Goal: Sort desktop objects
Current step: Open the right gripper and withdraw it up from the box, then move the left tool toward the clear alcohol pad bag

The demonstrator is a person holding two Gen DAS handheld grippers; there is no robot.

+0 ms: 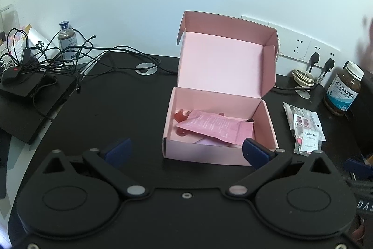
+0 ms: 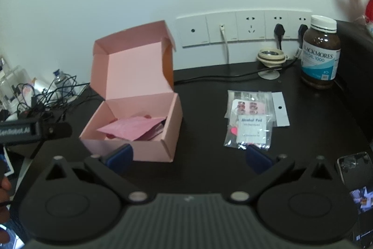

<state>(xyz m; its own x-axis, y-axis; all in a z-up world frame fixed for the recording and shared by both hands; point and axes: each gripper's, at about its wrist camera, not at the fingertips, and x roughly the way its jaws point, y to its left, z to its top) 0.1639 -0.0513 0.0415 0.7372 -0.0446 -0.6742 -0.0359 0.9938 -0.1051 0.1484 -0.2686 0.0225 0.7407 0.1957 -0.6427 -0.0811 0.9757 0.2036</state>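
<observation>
Between the blue fingers (image 1: pixel 117 148) of the left gripper (image 1: pixel 186 147), spread wide and holding nothing, stands the pink box (image 1: pixel 219 123) near the middle of the black table (image 1: pixel 112 113). Its lid is tipped up toward the wall, and a pink pouch (image 1: pixel 216 126) lies slantwise inside over something red, perhaps a small toy.

The right gripper (image 2: pixel 188 154) is likewise released and empty. Its view shows the clear packets (image 2: pixel 250 123) squarely: an "Alcohol Pad" sachet on top of a card of small studs, long axis running from the front edge toward the wall. They lie right of the box, apart from it. A fish oil bottle (image 2: pixel 320 55) stands upright at the back right corner. Only the left view shows the cable tangle (image 1: pixel 53 57) at the back left.
</observation>
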